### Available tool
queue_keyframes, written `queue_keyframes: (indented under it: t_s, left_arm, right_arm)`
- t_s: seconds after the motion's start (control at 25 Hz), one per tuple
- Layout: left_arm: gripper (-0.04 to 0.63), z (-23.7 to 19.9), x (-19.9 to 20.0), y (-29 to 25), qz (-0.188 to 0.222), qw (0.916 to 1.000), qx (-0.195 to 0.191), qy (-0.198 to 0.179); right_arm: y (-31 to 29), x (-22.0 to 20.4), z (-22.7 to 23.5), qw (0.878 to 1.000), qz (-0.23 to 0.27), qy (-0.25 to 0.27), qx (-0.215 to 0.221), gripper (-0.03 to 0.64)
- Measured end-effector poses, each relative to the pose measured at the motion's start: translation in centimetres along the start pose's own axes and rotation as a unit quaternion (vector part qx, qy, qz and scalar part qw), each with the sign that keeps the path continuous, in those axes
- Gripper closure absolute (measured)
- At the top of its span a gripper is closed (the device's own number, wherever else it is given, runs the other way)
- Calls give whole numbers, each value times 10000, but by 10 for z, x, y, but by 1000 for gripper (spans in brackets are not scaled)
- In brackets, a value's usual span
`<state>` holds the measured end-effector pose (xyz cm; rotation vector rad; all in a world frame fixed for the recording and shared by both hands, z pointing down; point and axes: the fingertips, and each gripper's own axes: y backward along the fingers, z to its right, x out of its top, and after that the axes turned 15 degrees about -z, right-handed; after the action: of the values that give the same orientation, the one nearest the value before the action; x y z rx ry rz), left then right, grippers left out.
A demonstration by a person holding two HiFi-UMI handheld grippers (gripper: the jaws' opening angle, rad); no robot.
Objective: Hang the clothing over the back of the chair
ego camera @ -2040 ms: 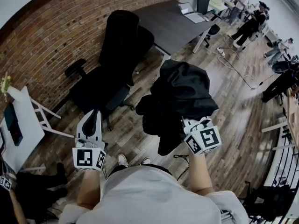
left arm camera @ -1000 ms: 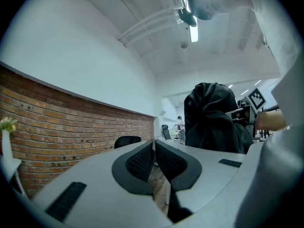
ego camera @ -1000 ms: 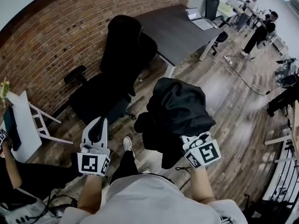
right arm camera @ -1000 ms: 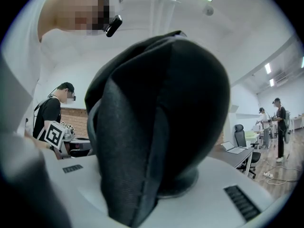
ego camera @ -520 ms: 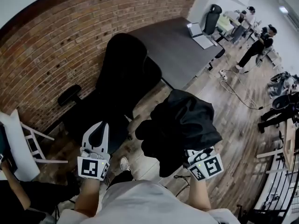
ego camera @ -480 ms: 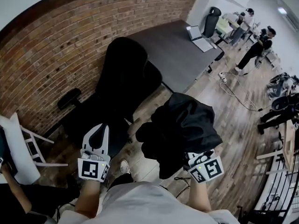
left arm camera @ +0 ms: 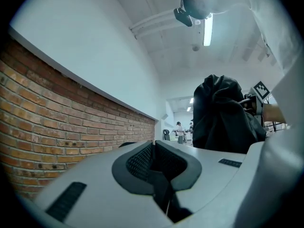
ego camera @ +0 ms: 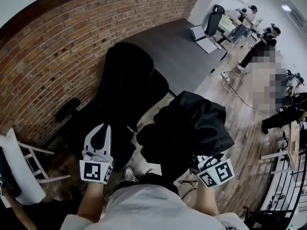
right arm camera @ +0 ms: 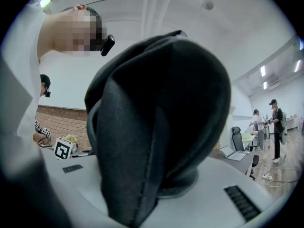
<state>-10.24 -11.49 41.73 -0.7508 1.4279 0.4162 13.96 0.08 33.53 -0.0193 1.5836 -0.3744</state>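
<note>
Right gripper view, tool (right arm camera: pixel 156 186) clamping clothing (right arm camera: pixel 166 94)

Black chair (ego camera: pixel 127 75) dead ahead, brick wall (ego camera: pixel 57 42) behind it, desk (ego camera: pixel 177 47) right, floor (ego camera: pixel 240 123) open.

**Dark clothing clamped, room at the edges**

Pinches a bunched heap of dark clothing (right arm camera: pixel 156 127) between the white fingers (right arm camera: pixel 228 189), piled high and blocking the middle of the view. Catches a strip of brick wall (right arm camera: pixel 61 120) low on the left. Takes in, at the right, an open laptop (right arm camera: pixel 232 152) on a bench (right arm camera: pixel 247 161), an office chair (right arm camera: pixel 236 136) and two standing people (right arm camera: pixel 276 127) beyond.
</note>
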Motion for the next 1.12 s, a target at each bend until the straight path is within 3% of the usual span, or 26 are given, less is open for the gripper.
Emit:
queue_keyframes:
  t_s: [0.6, 0.88, 1.12]
  left_arm:
    - [557, -4, 30, -54, -19, 9988, 303, -379]
    - [557, -17, 31, -69, -94, 9977, 599, -304]
    - [557, -26, 31, -71, -129, 9960, 857, -211]
  right_arm:
    - [-71, 8, 54, 9992, 44, 87, 377, 526]
    - [-105, 15, 87, 9988, 73, 30, 474, 526]
    - [-144, 56, 117, 9982, 292, 201, 479, 528]
